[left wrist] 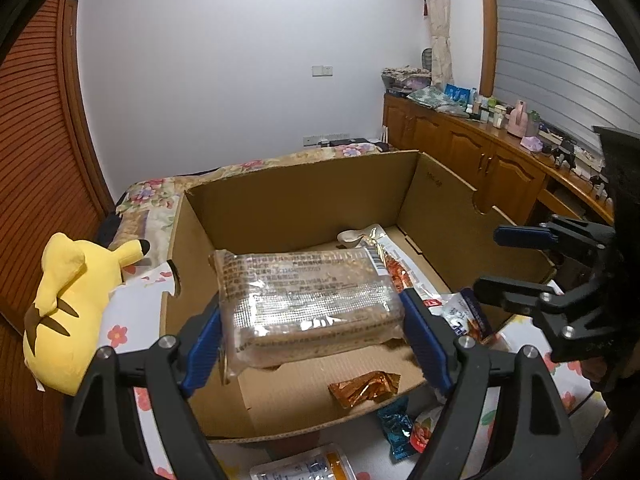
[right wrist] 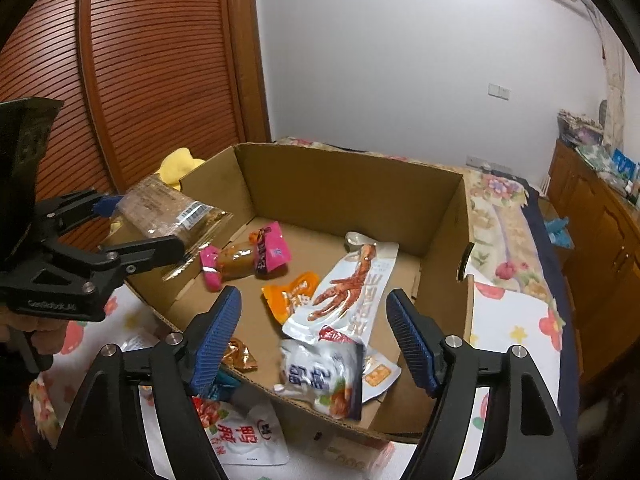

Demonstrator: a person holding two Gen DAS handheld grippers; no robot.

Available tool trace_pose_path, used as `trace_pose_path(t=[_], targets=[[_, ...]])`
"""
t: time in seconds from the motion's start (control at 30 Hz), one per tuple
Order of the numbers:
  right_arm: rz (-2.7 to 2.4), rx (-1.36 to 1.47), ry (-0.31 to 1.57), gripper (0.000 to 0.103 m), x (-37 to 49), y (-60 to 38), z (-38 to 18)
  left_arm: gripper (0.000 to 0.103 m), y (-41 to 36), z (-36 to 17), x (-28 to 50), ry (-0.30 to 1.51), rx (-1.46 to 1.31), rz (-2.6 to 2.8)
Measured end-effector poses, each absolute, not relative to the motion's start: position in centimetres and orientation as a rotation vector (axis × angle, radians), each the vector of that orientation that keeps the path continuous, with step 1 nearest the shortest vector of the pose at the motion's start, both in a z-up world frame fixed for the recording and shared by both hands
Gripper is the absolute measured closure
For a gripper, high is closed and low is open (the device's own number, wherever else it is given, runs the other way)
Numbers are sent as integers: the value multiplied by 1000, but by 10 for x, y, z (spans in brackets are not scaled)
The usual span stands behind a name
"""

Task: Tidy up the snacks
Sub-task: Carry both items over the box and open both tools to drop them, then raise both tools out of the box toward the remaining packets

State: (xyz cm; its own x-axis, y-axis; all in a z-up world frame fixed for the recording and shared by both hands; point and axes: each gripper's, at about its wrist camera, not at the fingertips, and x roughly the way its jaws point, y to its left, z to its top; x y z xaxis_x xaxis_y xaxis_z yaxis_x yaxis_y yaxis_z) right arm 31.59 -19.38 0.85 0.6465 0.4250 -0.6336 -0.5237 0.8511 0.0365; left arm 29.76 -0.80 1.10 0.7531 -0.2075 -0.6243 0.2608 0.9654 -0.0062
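Box (right wrist: 352,188) on the bed already partly filled: chicken-feet pouch (right wrist: 352,284), pink packets (right wrist: 264,254), orange sachet (right wrist: 292,294), white pouch (right wrist: 320,380) inside. Left tongs (left wrist: 312,320) clamped on a clear-wrapped biscuit pack (left wrist: 308,300), held over the box's left half, looks ready to drop. Right tongs (right wrist: 312,332) apart and empty above the near rim; outside on the bedspread, duck-neck bag (right wrist: 244,436) and blue-wrapped candy (left wrist: 396,426) left to collect.

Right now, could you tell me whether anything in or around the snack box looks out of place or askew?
Yes: a white and blue snack pouch is tipped over the near rim of the cardboard box, half in and half out. Several packets, such as the red and white one, lie outside on the floral sheet. The left gripper holds a clear-wrapped pack above the box.
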Motion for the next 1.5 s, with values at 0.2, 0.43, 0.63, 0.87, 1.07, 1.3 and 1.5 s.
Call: trace_pose_path(t=[0.2,0.43,0.63,0.87,1.07,1.3,1.5], targets=[[549,-147,682,26,312,-198,8,20,-13,7,303,678,83,-247],[534,-158,685,21,311,-199,7,18,-12,4,302,674,61,-252],[525,-157,683,20,307,-198,9,16,-9,7,298,663,55,-257],[502,-176,653,20,283,-198,18,16,-10,20,266,625,53,-291],[467,-197,644,20,251,-192,21,16,-3,25,223,606,57,-314],[484,-192,648,20,216,-185,19,16,6,14,183,619,63,-311],[489,-194,659,20,193,-179,13,16,16,0,162,642,63,-296]])
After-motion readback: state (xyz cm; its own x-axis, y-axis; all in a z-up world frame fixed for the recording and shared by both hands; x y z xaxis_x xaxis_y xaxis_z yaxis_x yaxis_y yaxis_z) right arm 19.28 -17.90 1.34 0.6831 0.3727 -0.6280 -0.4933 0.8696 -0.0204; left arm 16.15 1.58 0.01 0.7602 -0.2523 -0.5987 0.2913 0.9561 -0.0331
